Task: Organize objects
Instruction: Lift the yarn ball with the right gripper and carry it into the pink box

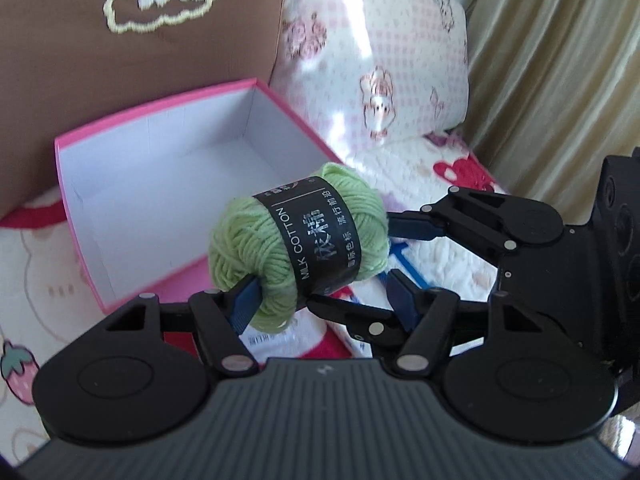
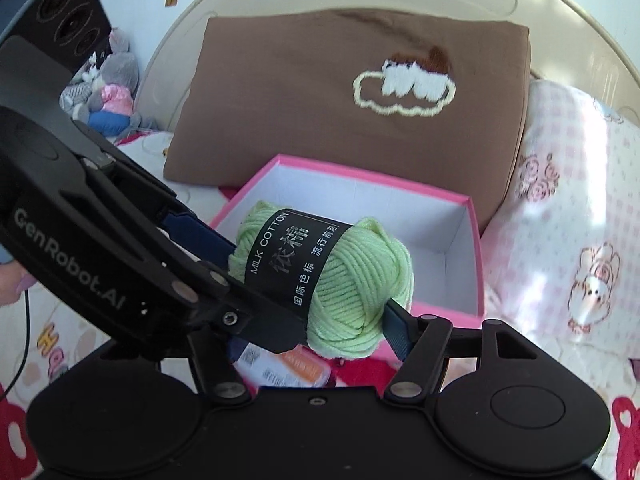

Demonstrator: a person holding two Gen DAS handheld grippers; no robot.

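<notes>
Printed bedspread (image 1: 48, 264), pink box (image 1: 80, 136), pillows (image 2: 360, 92)

Open box (image 1: 160, 184) at 10 o'clock, unobstructed from above; walled by cushion (image 1: 140, 60) behind, pillow (image 1: 380, 72) at 1

Green yarn ball (image 1: 298, 246) (black-banded) above open pink box (image 1: 160, 184)

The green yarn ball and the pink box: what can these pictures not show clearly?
- Left wrist view: the yarn ball covers the near right corner of the pink box.
- Right wrist view: the left gripper and the yarn hide the box's near left floor.
- Both views: the packets underneath are blurred and mostly covered, unreadable.
</notes>
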